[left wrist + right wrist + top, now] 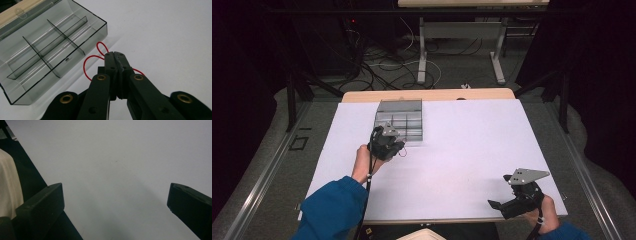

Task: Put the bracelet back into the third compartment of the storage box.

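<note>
Two grippers: left gripper point(115, 53) pinches thin red wire point(86, 65) just beside clear divided box point(50, 52), likely for dropping into compartment; right gripper point(115, 202) wide, idle over tabletop point(462, 145).

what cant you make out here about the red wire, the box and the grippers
- Red wire: in the left gripper view the shut left gripper covers its middle, so its length and ends are hidden; in the high view it is too small to trace.
- Clear divided box: its far side is cut off by the left gripper view's edge; contents, if any, unclear.
- Right gripper: jaw bases cut off by the right gripper view's bottom edge.
</note>
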`<state>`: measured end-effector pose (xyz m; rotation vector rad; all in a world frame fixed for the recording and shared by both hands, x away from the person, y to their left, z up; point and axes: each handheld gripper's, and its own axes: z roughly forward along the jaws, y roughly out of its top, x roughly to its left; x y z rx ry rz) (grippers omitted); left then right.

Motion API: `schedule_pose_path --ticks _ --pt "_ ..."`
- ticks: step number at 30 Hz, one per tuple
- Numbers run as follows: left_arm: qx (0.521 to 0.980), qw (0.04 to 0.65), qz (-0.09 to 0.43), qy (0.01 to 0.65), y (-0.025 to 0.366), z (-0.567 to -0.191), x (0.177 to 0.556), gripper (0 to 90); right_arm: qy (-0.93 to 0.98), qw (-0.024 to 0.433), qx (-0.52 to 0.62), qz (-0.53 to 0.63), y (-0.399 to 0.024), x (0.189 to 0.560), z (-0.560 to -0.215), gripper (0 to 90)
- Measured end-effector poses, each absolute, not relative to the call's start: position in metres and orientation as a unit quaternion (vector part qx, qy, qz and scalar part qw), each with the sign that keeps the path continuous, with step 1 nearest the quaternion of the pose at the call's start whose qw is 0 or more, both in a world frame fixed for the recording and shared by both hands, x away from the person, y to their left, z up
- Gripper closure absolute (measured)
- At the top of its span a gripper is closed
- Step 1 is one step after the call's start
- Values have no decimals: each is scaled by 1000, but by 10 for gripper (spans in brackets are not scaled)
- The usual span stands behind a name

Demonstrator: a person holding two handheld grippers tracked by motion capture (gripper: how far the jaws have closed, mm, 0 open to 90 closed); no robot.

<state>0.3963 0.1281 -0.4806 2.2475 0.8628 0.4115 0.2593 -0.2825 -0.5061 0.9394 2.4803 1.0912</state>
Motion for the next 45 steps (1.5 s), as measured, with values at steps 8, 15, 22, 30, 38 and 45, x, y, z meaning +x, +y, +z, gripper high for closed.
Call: schedule_pose_path --ticks 8,15,22,30,38,45 --pt "869 334 159 327 123 -478 404 900 857 135 324 377 -282 259 -506 7" --pt "867 333 171 329 115 -471 413 900 855 138 326 379 -282 259 -506 7" --pt "866 327 173 336 112 -469 424 900 857 136 325 377 -282 259 -506 8" --pt "863 328 177 341 107 -466 436 900 857 136 323 376 -282 259 -506 9" --pt "860 325 185 347 100 -463 448 900 858 138 322 376 -282 259 -506 10" --pt "857 321 189 356 99 -463 460 900 859 138 318 376 -283 260 -506 10"
